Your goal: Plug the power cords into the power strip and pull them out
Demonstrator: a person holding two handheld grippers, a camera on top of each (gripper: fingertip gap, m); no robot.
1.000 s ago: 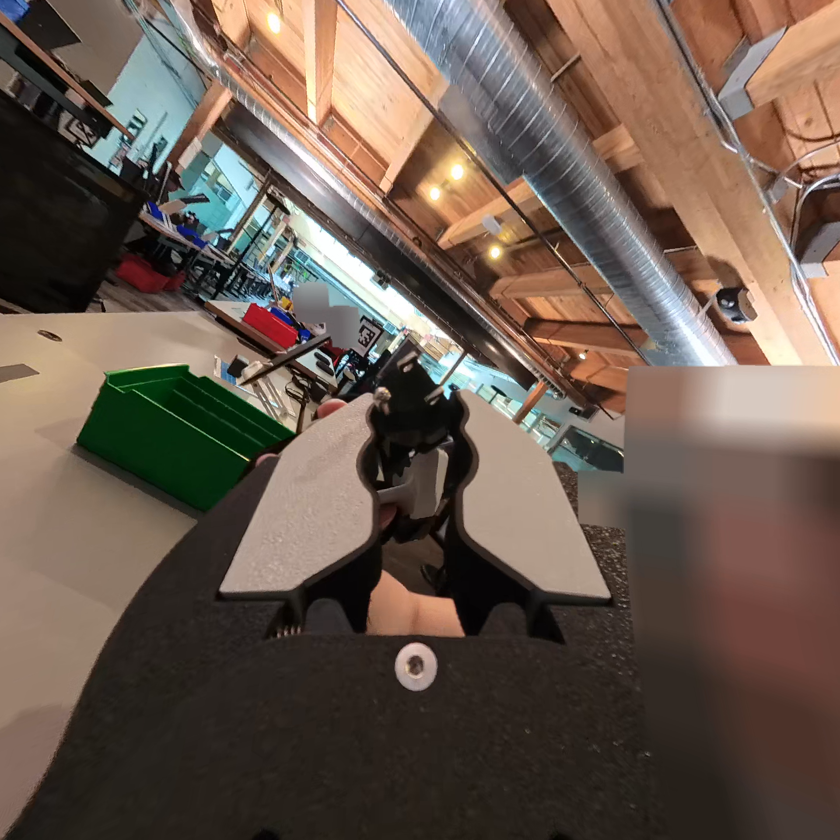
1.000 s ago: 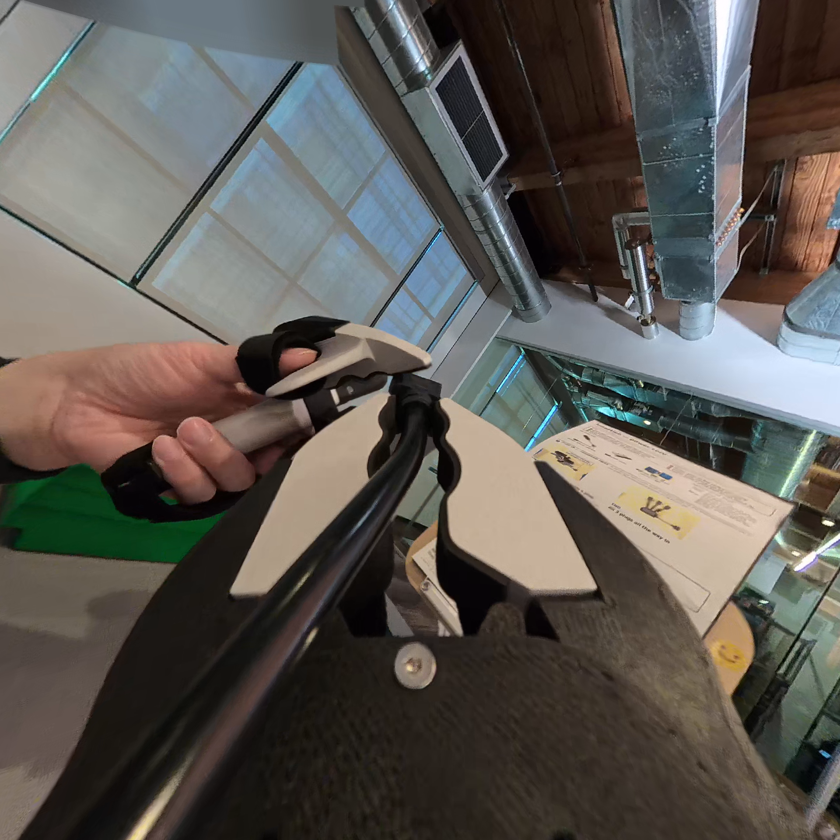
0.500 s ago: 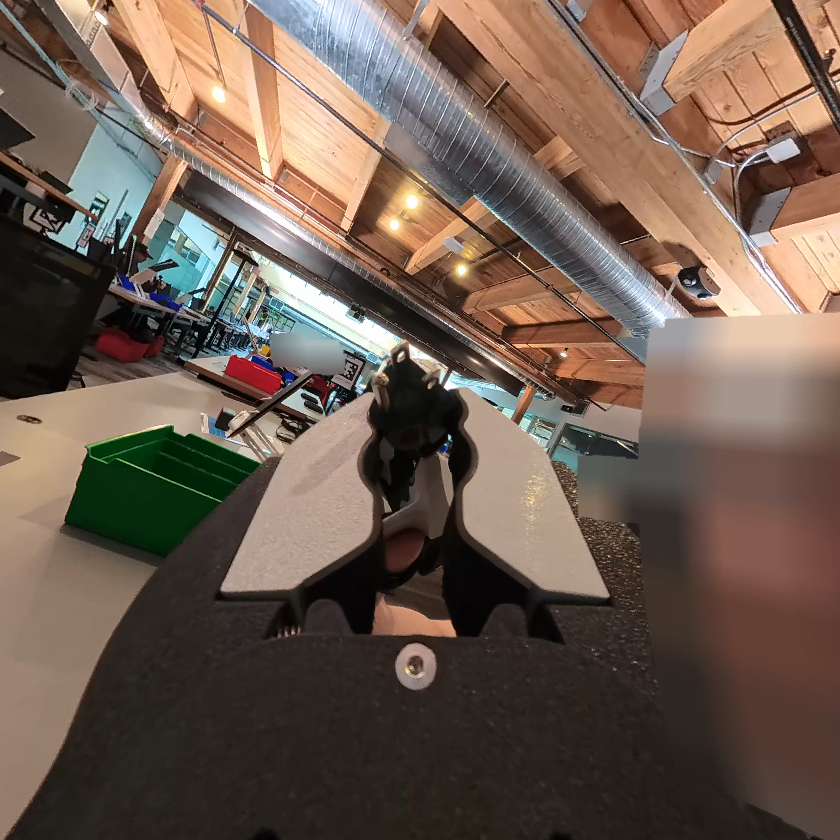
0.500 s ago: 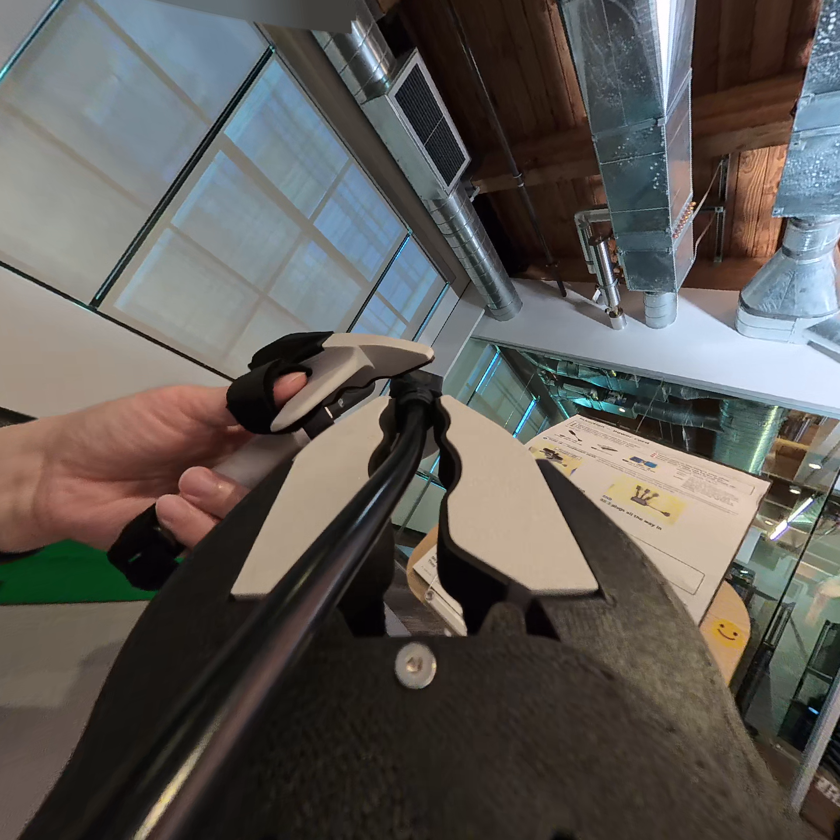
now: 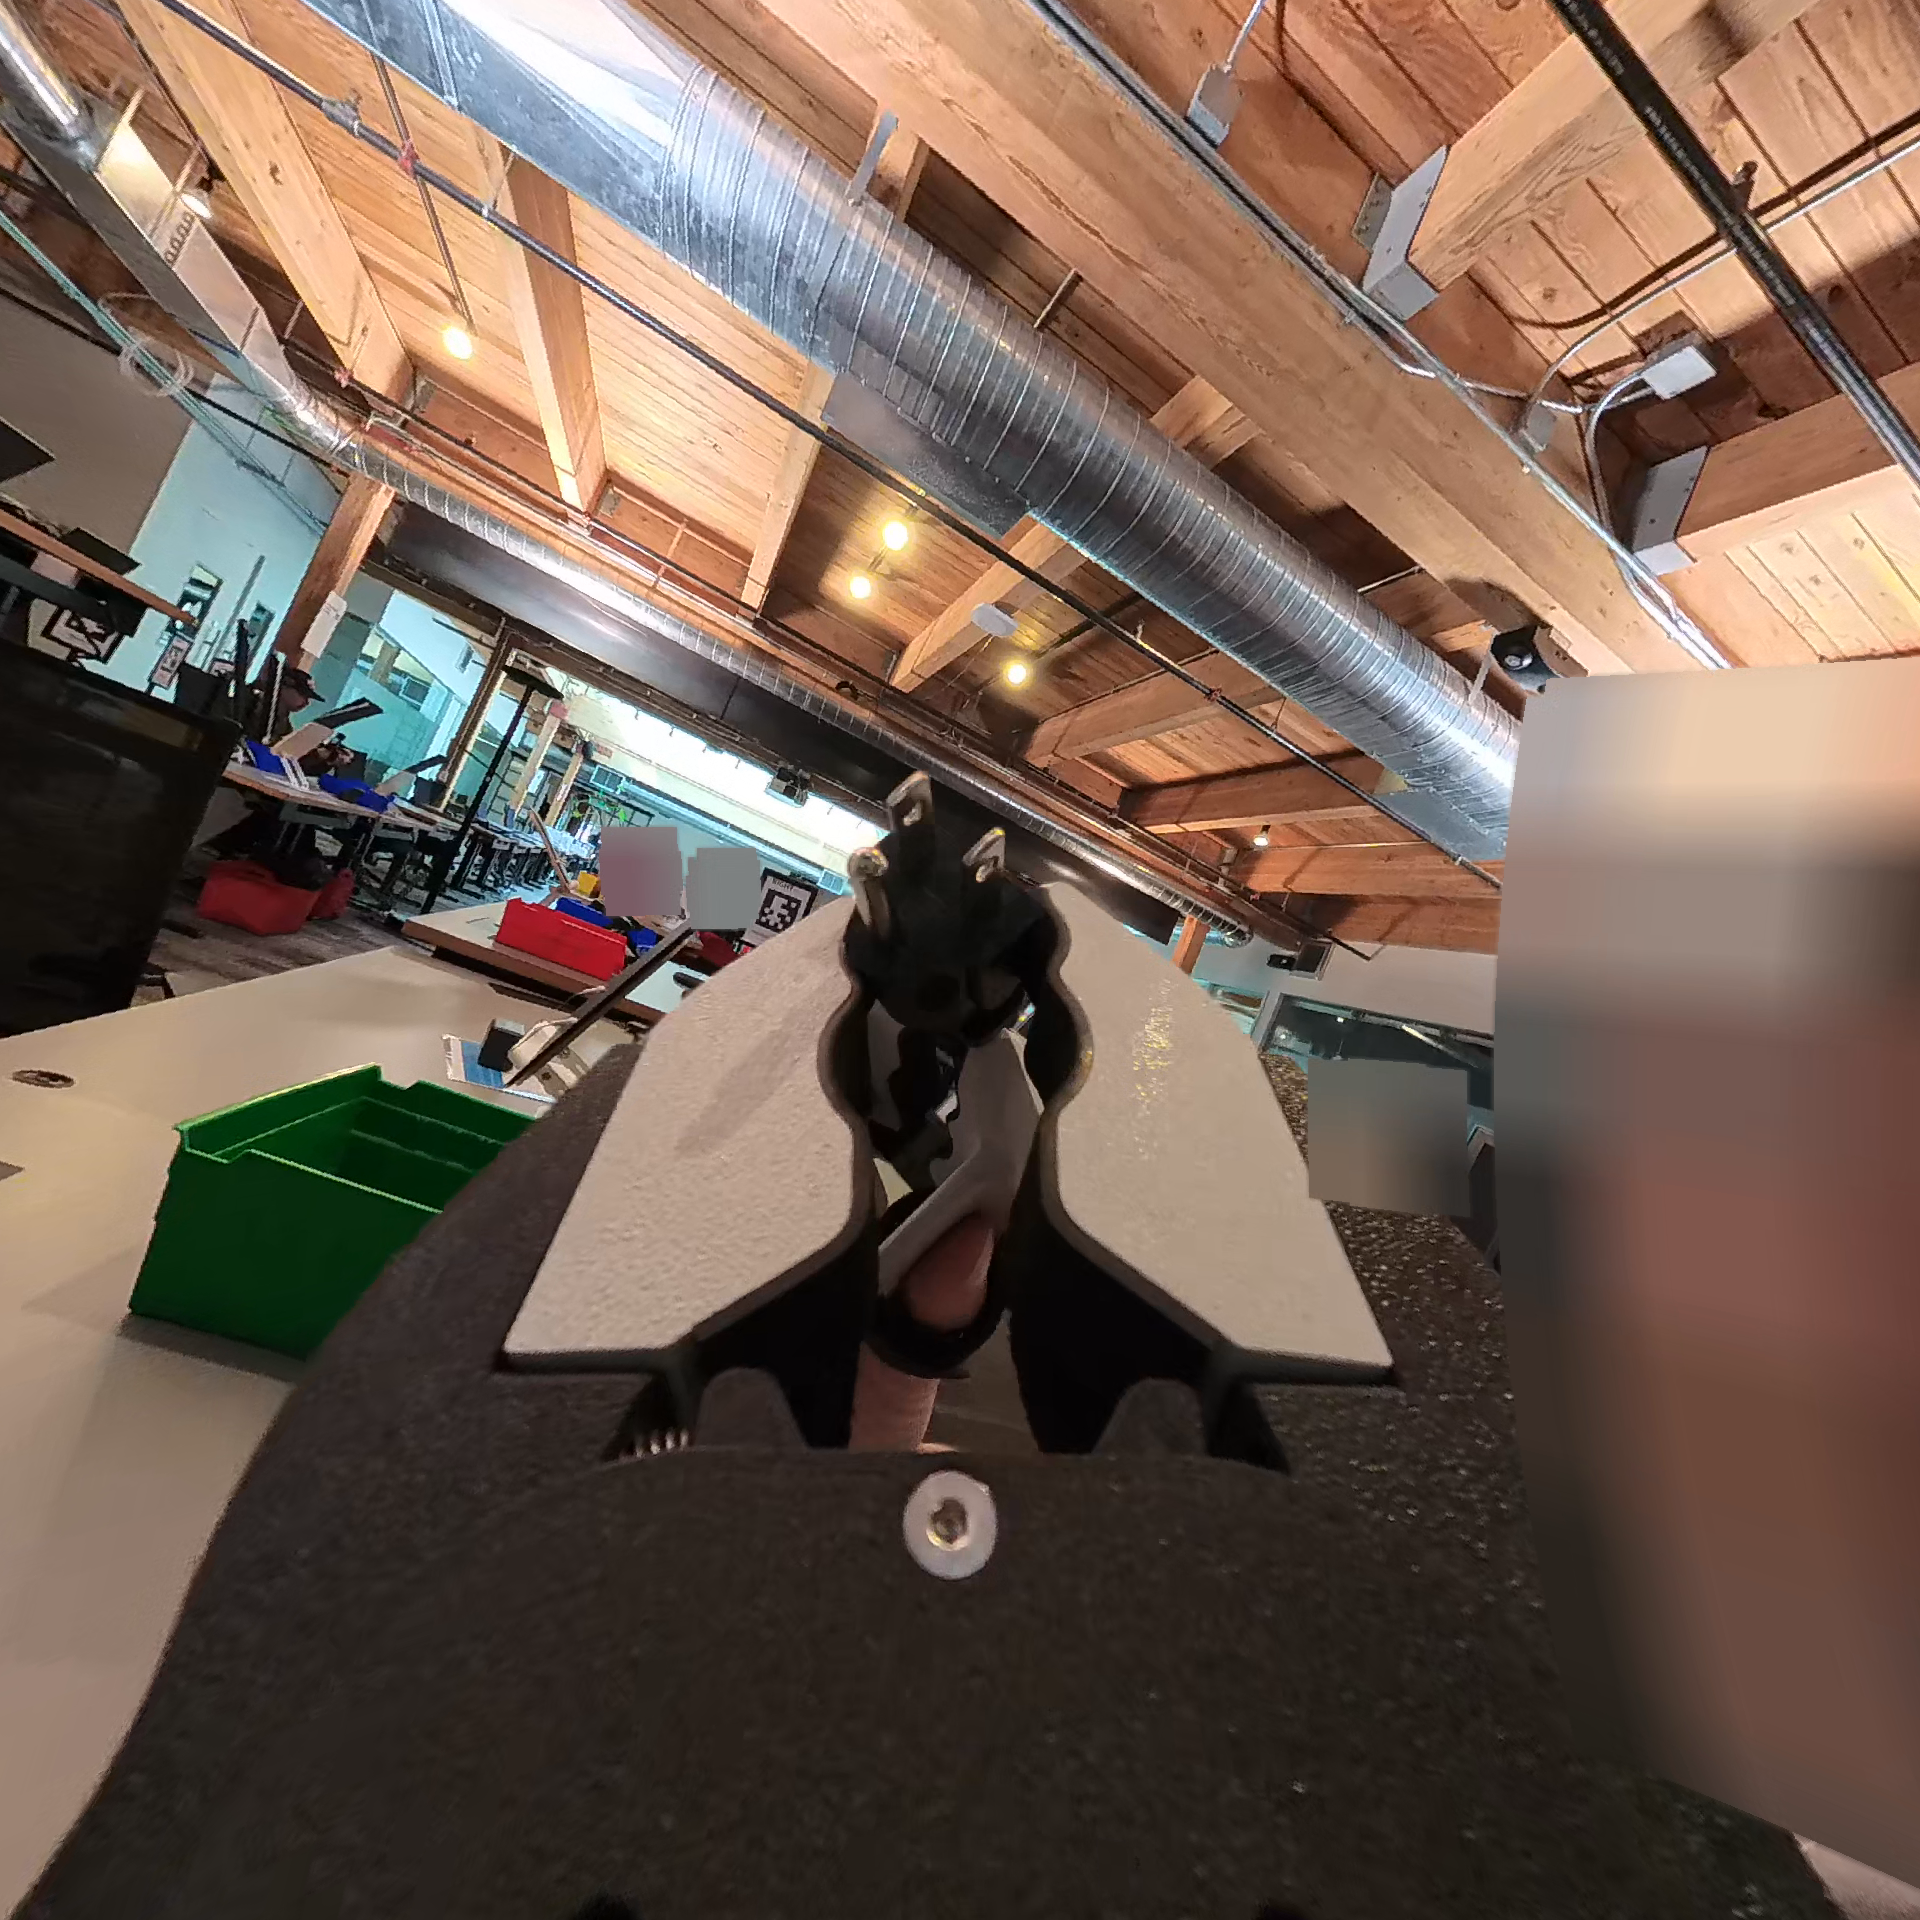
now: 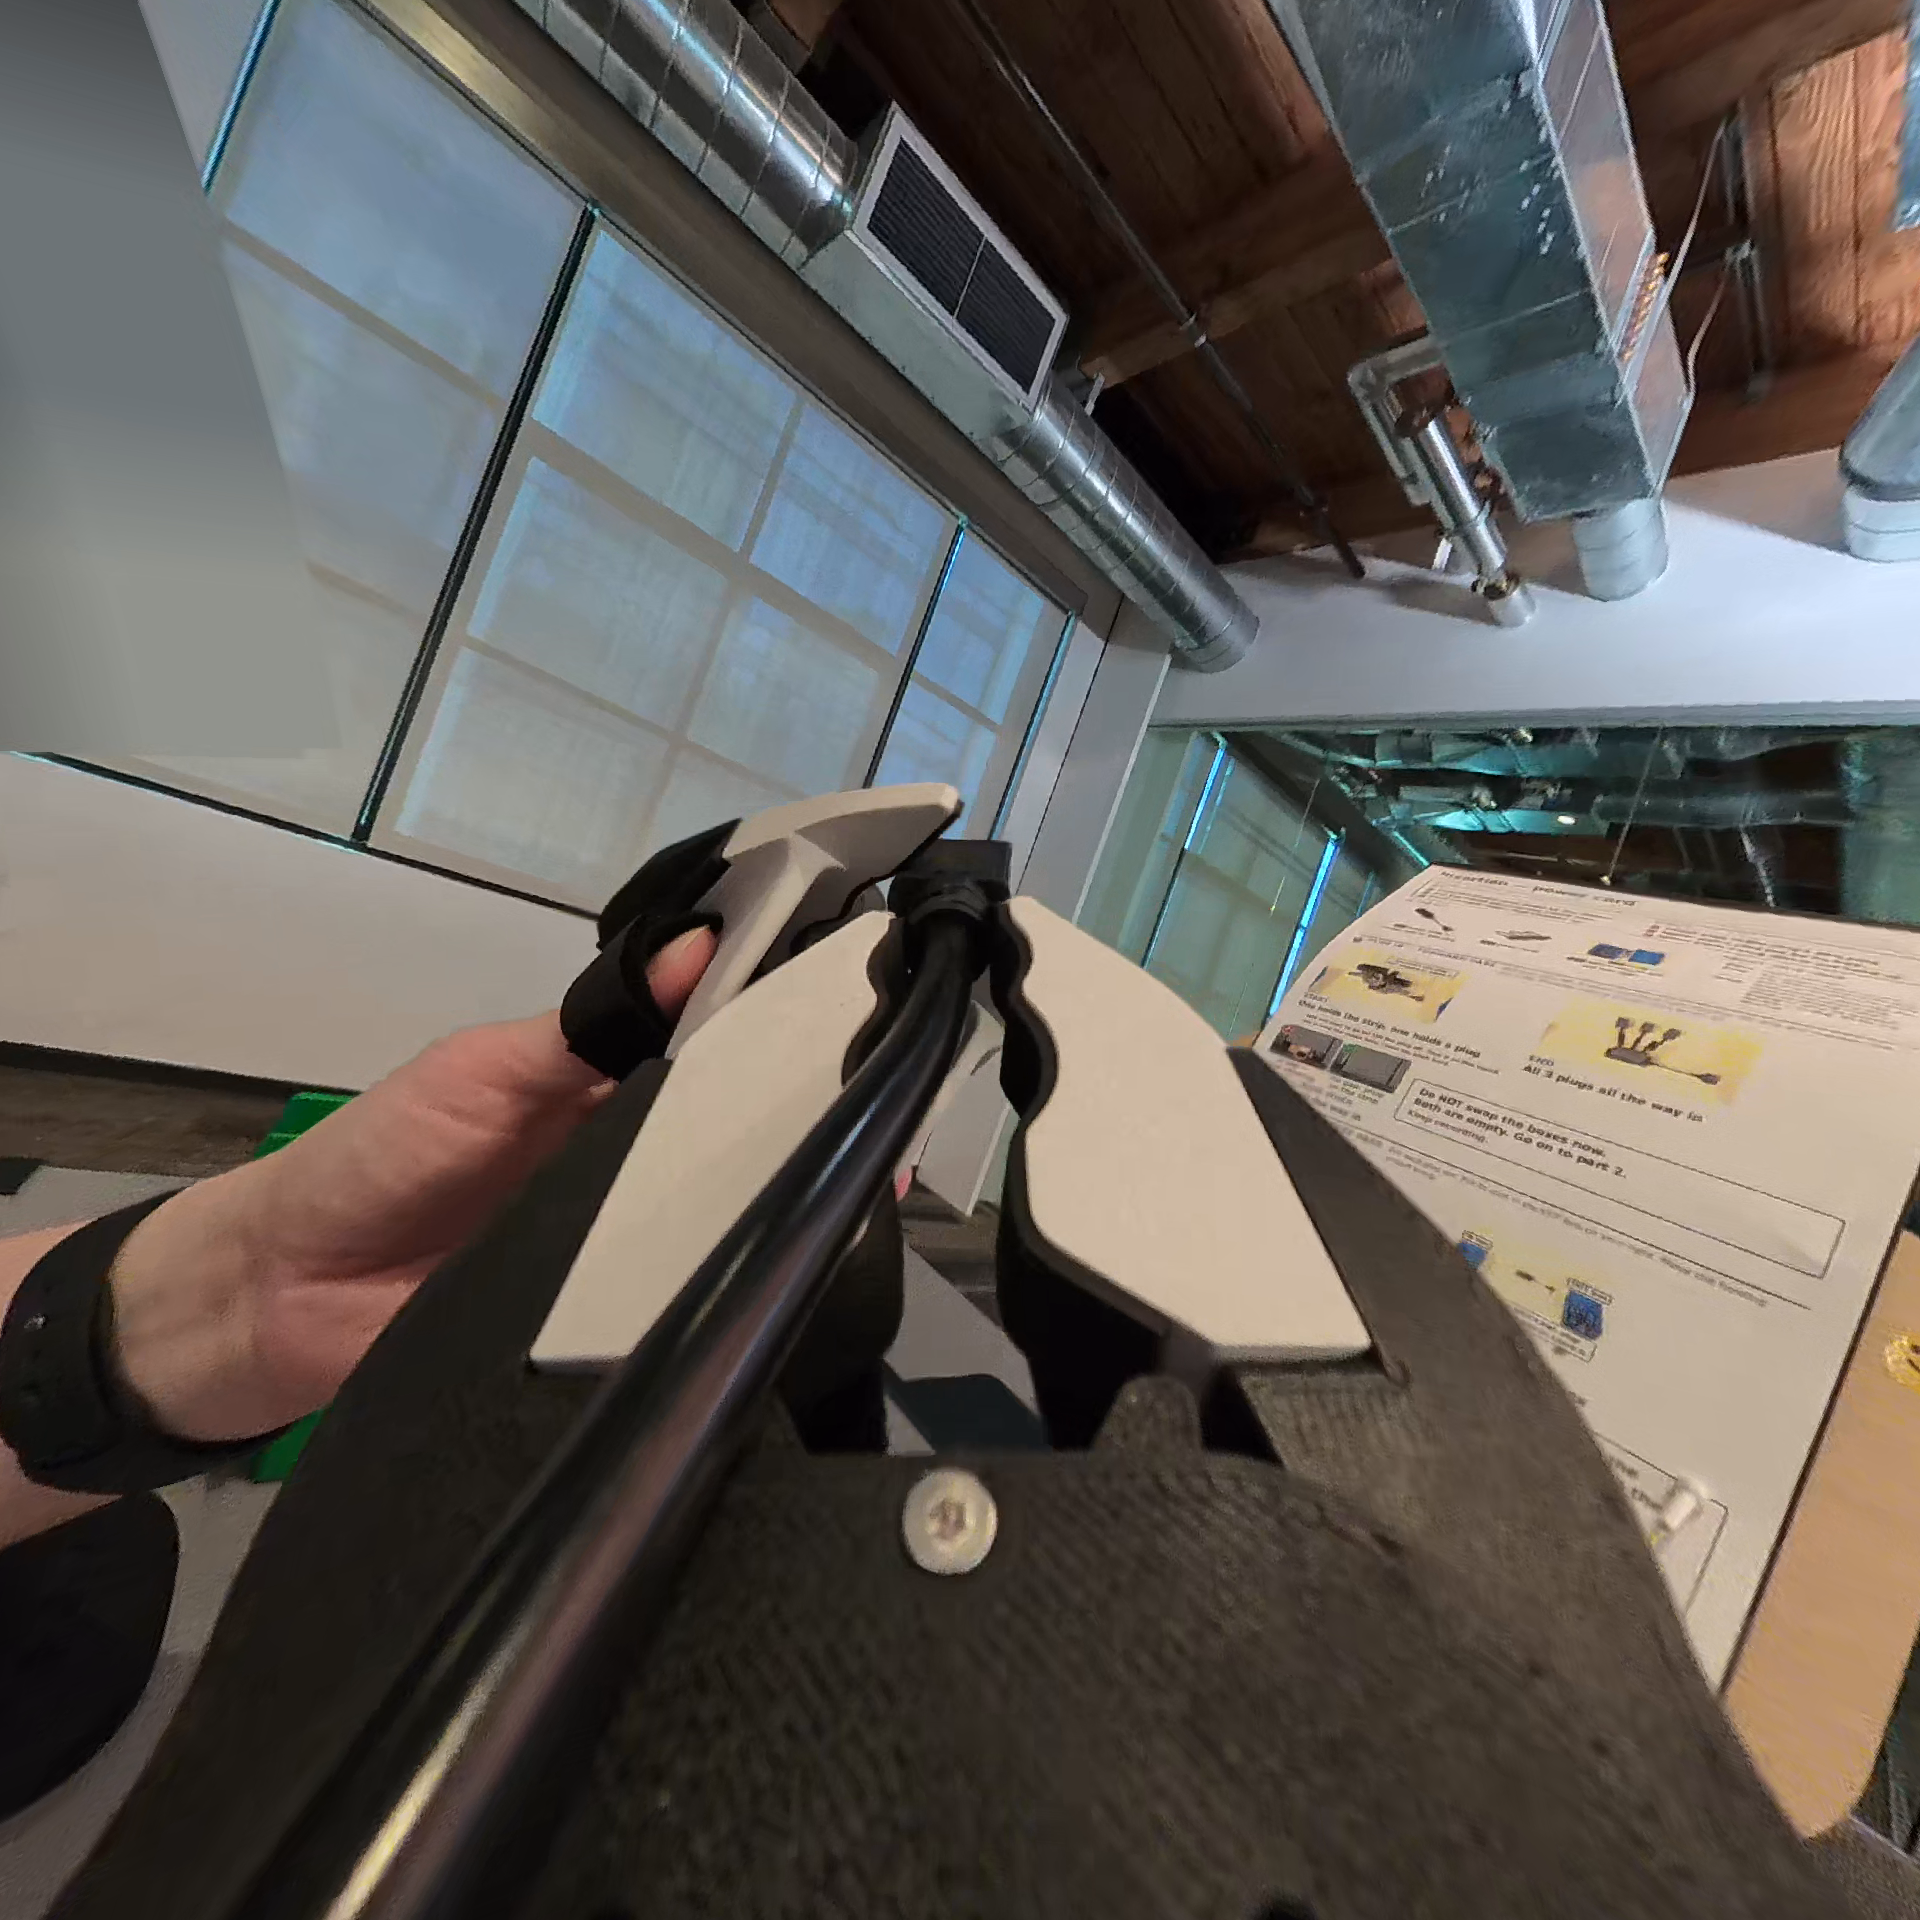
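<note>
Left gripper [image 5: 951, 961]: clamped on plug [image 5: 930, 914], prongs toward 12 o'clock.
Right gripper [image 6: 951, 935]: closed on cord [image 6: 831, 1132].
Bin [image 5: 281, 1195]: 9 o'clock.

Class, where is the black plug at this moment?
In the left wrist view, the black plug sits clamped at the left gripper tips, prongs pointing up toward the ceiling.

The left gripper [image 5: 951, 971] tilts up toward the ceiling, a plug [image 5: 935, 935] between its fingertips with prongs pointing up and away. To its left, a bin [image 5: 301, 1195] sits on the table [image 5: 94, 1455]. The right gripper [image 6: 951, 935] also tilts up, a cord [image 6: 831, 1143] running from near left up between its fingers. The left hand [image 6: 343, 1236] lies left of it, a sheet [image 6: 1558, 1195] on the right.
</note>
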